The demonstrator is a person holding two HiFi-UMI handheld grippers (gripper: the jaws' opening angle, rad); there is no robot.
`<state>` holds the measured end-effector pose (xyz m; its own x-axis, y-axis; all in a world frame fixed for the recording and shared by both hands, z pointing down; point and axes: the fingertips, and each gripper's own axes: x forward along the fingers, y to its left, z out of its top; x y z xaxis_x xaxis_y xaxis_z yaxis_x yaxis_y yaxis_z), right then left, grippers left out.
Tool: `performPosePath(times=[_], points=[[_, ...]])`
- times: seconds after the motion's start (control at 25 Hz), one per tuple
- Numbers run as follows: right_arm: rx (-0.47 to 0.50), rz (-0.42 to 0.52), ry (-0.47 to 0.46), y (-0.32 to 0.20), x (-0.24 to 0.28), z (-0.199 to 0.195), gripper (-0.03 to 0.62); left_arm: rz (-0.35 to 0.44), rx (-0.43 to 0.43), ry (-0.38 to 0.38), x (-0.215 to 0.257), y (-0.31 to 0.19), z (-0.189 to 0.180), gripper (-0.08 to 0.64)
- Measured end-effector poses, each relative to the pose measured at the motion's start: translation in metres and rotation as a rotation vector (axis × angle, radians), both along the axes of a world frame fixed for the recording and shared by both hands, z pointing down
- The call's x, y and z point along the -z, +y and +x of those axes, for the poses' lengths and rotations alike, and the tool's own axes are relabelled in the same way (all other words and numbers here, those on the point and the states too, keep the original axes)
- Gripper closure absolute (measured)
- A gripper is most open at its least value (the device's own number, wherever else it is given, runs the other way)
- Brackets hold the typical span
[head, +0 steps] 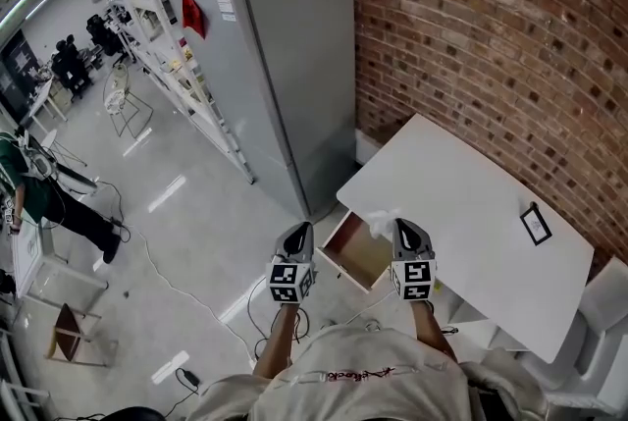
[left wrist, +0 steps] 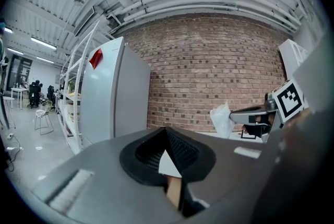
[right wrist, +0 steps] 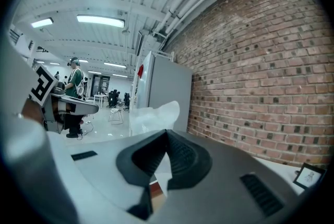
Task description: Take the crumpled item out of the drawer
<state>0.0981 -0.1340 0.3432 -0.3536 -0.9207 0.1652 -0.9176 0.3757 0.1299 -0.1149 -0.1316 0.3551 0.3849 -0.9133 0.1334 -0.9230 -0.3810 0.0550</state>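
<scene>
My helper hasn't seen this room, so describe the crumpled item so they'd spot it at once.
Find the white table against the brick wall, then its open drawer at the end nearest the grey fridge. Just over that drawer, pinched at the tip of the right gripper, is the crumpled item: a white wrinkled wad, the only soft, shapeless thing there.

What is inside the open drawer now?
The drawer shows only a bare bottom. The crumpled item, at the right claw's tip, covers its back corner.
</scene>
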Motion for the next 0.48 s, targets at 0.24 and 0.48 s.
performPosePath(times=[0.24, 0.48], points=[[-0.005, -0.004, -0.006, -0.009, -0.004, 0.0, 0.58, 0.0, -0.007, -0.003, 0.0, -0.01, 0.001, 0.551], [-0.012, -0.007, -0.015, -0.011, -0.007, 0.0, 0.58, 0.009, -0.018, -0.011, 0.004, -0.015, 0.005, 0.551]])
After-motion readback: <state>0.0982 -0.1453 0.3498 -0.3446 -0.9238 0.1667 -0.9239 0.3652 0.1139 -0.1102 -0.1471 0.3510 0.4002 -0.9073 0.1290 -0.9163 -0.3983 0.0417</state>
